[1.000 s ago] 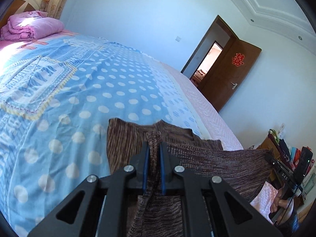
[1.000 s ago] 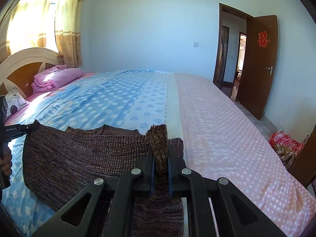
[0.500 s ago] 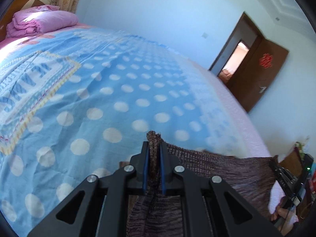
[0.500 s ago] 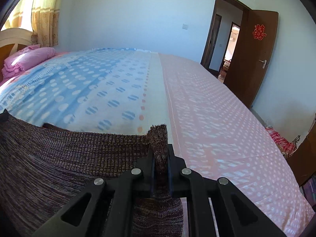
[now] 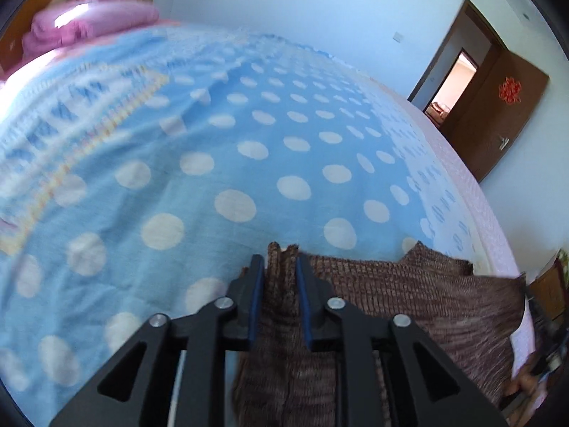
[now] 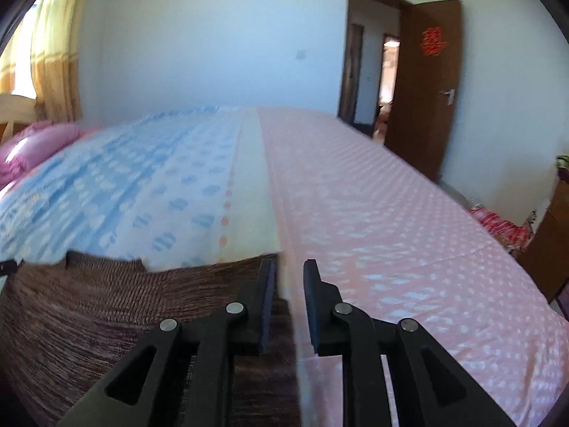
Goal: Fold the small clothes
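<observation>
Left wrist view shows our left gripper (image 5: 280, 267) with jaws pinching the brown knit garment (image 5: 391, 306); only the right view shows our right gripper (image 6: 288, 277) with jaws parted, holding nothing.

The knitted garment (image 5: 391, 295) lies spread on the bed (image 5: 213, 163), at its near edge. The left gripper (image 5: 280, 267) sits at the garment's left corner, a tuft of fabric between its jaws. The right gripper (image 6: 288, 274) stands at the garment's right edge, jaws apart, bedding between them. A folded quilt (image 5: 92, 21) rests at the bed's far left. The door (image 6: 423, 85) stands behind the bed, to the right.
</observation>
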Tool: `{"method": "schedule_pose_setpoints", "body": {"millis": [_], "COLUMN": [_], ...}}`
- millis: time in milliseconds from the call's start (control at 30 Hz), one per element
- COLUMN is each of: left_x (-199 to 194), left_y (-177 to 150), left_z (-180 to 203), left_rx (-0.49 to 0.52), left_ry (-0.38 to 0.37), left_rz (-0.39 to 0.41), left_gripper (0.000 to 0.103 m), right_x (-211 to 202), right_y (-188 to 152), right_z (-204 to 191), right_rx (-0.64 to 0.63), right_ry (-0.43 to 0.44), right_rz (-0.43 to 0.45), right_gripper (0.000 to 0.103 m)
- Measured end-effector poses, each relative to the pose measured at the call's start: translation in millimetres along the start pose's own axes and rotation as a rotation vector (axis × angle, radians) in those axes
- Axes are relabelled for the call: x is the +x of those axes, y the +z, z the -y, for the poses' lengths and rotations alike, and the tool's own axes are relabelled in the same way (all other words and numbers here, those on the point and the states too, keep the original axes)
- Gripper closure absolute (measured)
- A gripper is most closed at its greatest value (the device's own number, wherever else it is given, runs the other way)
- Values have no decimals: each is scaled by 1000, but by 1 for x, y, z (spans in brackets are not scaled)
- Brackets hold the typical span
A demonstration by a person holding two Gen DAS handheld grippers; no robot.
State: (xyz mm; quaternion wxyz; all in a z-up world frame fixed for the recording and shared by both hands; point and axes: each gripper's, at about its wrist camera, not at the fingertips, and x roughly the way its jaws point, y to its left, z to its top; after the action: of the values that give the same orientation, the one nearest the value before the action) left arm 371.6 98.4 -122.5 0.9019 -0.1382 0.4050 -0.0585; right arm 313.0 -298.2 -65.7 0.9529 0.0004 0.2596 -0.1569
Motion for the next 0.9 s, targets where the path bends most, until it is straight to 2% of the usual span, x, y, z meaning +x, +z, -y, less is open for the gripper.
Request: {"method": "schedule_pose_setpoints", "body": {"millis": [33,67,100,200,267,367,433,467,600,667,800,900], "left_x": [-12,-23,-31,-58,-66,-66,-63,-62,-77,-76,-82,-86], "left_y": [-2,-4,-7,-24,-40,-70,-89,-97,-121,-132,-138,-144], "left_z": [3,6,8,18,28,44,50,50,49,47,35,36], "left_rx": [30,56,71,95,106,146,177,184,268,300,257,266], "left_ry": [32,53,57,0,-35,-65,-33,-21,28,40,9,41], "left_rz": [29,51,64,73,50,-2,-32,-40,2,-22,-12,-5], "left_gripper": [61,45,34,25,21,21,21,21,21,21,20,17], "right_x": [-13,-24,-32,-52,-58,-55,-47,-52,-72,-84,-101,-109], "right_y": [-1,-5,-11,-37,-53,-82,-101,-106,-123,-133,-142,-139], "right_z": [5,7,7,-9,-20,-27,-21,-14,9,18,23,16], "right_rx": [6,17,24,-8,-31,-60,-25,-2,21,28,49,9], "right_ry": [4,52,112,225,270,265,261,276,263,258,232,180], "right_rz": [-12,-33,-63,-155,-195,-277,-343,-315,-344,-323,-316,-328], "right_gripper": [84,84,84,84,84,84,84,84,84,84,84,84]}}
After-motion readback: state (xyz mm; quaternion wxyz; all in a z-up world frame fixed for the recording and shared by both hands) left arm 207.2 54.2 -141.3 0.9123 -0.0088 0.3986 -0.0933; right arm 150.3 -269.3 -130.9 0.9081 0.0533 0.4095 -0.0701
